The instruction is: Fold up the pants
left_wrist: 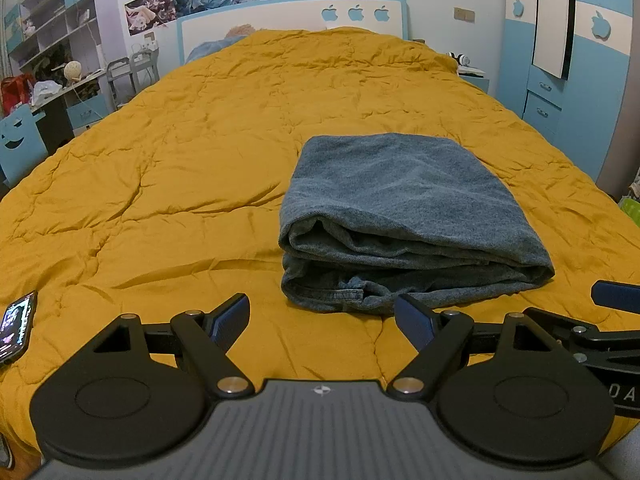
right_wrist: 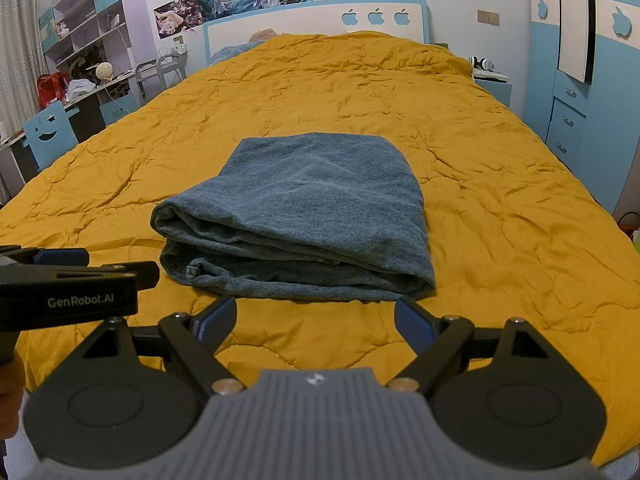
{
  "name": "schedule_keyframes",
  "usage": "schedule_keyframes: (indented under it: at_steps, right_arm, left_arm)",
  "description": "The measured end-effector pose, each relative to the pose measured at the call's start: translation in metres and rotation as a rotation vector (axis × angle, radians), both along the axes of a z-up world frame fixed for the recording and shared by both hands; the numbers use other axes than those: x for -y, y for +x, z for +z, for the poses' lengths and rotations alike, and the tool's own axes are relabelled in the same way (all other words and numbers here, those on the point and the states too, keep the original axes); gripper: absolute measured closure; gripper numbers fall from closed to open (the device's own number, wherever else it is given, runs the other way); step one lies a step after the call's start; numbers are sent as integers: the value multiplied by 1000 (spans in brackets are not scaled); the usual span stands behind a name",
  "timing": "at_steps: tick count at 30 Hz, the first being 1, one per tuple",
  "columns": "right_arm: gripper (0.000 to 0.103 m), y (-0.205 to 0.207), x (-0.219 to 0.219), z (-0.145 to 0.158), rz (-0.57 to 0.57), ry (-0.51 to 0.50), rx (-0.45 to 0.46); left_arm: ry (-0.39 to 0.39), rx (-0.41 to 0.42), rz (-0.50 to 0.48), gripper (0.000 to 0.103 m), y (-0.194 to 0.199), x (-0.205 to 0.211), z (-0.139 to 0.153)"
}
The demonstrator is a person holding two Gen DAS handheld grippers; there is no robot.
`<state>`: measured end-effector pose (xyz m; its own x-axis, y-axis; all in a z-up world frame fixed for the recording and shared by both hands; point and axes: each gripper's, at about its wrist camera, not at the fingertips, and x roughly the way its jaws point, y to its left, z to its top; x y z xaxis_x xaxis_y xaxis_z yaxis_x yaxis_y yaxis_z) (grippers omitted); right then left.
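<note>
Blue denim pants lie folded into a thick stacked bundle on the yellow quilt; the layered edges face me. In the right wrist view the pants sit straight ahead. My left gripper is open and empty, just short of the bundle's near edge and a little to its left. My right gripper is open and empty, just in front of the bundle's near edge. The right gripper's finger shows at the right edge of the left wrist view; the left gripper's body shows at the left of the right wrist view.
A phone lies on the quilt at the near left. The bed's headboard is at the far end. A desk and shelves stand left of the bed, a blue wardrobe and nightstand right.
</note>
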<state>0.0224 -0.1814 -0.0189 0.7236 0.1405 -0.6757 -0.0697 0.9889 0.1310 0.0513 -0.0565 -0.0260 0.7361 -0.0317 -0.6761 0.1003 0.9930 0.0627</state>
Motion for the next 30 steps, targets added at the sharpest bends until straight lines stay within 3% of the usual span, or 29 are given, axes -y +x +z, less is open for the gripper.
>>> schedule_keyframes:
  at_steps: [30]
  right_arm:
    - [21, 0, -1, 0, 5, -3, 0]
  left_arm:
    - [-1, 8, 13, 7, -1, -1, 7]
